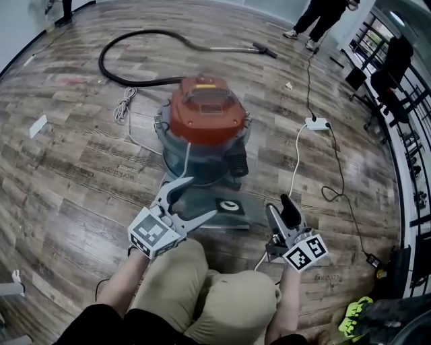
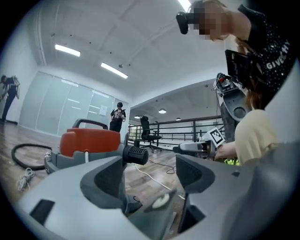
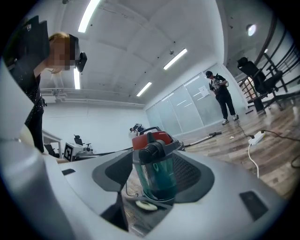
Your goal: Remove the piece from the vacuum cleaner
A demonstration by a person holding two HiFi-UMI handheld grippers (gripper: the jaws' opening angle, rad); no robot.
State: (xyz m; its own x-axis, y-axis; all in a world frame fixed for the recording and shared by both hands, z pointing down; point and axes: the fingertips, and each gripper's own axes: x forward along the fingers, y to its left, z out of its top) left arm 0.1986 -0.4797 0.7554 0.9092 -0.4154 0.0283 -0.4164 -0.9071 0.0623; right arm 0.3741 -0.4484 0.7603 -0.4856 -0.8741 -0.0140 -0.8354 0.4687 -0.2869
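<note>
The vacuum cleaner (image 1: pixel 205 128) stands on the wood floor ahead of my knees, with a red lid (image 1: pixel 205 108), a clear teal canister and a black ribbed hose port (image 1: pixel 237 164). A flat dark grey piece (image 1: pixel 225 207) with a white round mark lies at its foot. My left gripper (image 1: pixel 199 197) is open at that piece's left end, its pads pressing on nothing; the left gripper view has the piece (image 2: pixel 161 200) low between the jaws. To the right of the piece my right gripper (image 1: pixel 278 203) is open and empty. The vacuum cleaner (image 3: pixel 157 164) shows between the jaws in the right gripper view.
A black hose (image 1: pixel 135 64) and metal wand (image 1: pixel 236 48) lie behind the vacuum. A white cord bundle (image 1: pixel 124 104) is at its left, a white power strip (image 1: pixel 316 123) and cables at its right. People stand at the back (image 1: pixel 323 17); chairs and a railing line the right.
</note>
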